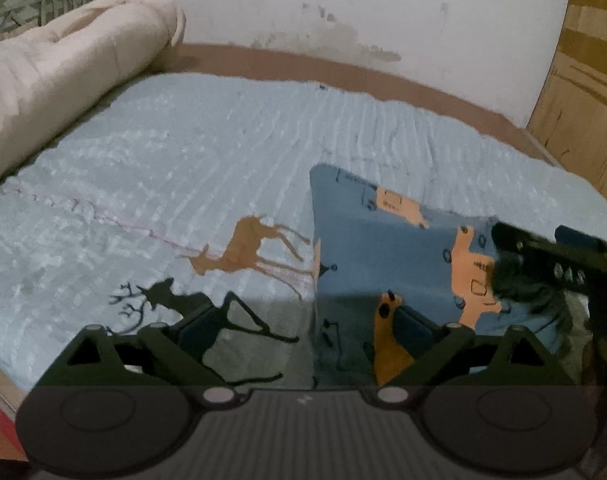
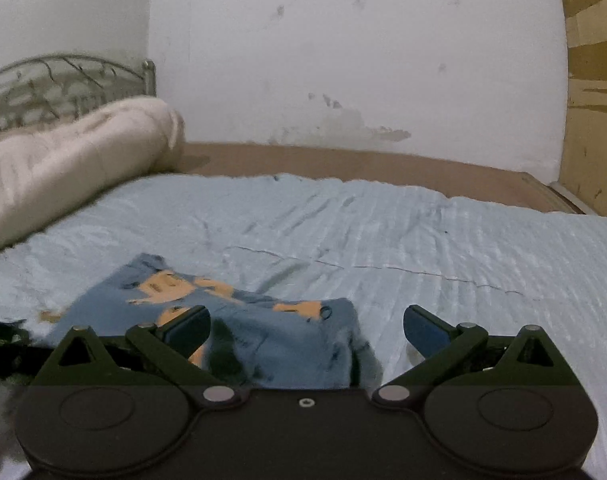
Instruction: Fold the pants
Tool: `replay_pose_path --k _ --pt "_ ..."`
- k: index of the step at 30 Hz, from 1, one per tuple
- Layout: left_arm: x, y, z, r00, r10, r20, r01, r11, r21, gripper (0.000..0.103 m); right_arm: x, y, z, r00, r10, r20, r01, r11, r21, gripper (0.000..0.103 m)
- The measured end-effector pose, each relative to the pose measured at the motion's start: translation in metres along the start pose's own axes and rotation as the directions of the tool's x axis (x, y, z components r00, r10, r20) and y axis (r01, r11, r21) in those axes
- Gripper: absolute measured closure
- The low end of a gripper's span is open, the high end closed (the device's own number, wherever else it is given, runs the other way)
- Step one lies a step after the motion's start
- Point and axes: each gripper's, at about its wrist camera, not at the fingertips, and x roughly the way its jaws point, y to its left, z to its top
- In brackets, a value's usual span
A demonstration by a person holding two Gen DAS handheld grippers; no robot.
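Blue pants [image 2: 239, 320] with orange print lie folded compact on the bed [image 2: 423, 248], lower centre of frame. Left tongs [image 1: 303, 320] and right tongs [image 2: 305, 326] both spread, pinching nothing. Fold looks basically done; maybe final tidy left.

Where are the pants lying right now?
The pants lie folded on the light blue bedspread, just ahead of the open right gripper; in the left wrist view they sit right of the deer print.

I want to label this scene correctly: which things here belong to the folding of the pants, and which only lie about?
Job: pants; left gripper; right gripper, both open.
Lying about: rolled blanket; bedsheet; headboard.
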Motion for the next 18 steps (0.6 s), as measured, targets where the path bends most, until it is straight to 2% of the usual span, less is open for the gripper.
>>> replay_pose_path --k 5,7,10,14,16,18 --pt "0.003 0.003 -0.006 1.000 -0.015 -0.011 0.014 1.000 -0.020 0.005 0.028 -0.021 -0.002 0.995 -0.077 -0.065 0.078 0.997 0.009 0.001" --pt "0.003 0.005 -0.006 1.000 -0.014 -0.010 0.013 1.000 -0.019 0.005 0.033 -0.035 -0.006 0.995 -0.062 -0.078 0.066 0.997 0.050 0.001" --pt "0.002 0.005 -0.006 1.000 -0.016 -0.010 0.015 1.000 -0.024 0.004 0.023 -0.049 -0.008 0.998 -0.052 -0.039 0.056 0.991 0.122 0.001" --pt "0.004 0.005 -0.007 1.000 -0.020 -0.012 0.020 0.999 -0.028 0.001 -0.005 -0.052 -0.013 0.999 -0.040 0.020 0.036 0.986 0.164 0.001" --pt "0.004 0.006 -0.009 1.000 -0.021 -0.007 0.021 0.999 -0.027 0.001 -0.014 -0.049 -0.022 0.999 -0.045 0.008 0.043 0.988 0.150 0.001" --pt "0.002 0.007 -0.012 1.000 -0.026 0.000 0.026 0.999 -0.028 0.001 -0.013 -0.051 -0.032 0.997 -0.072 -0.040 0.078 0.986 0.146 0.001"
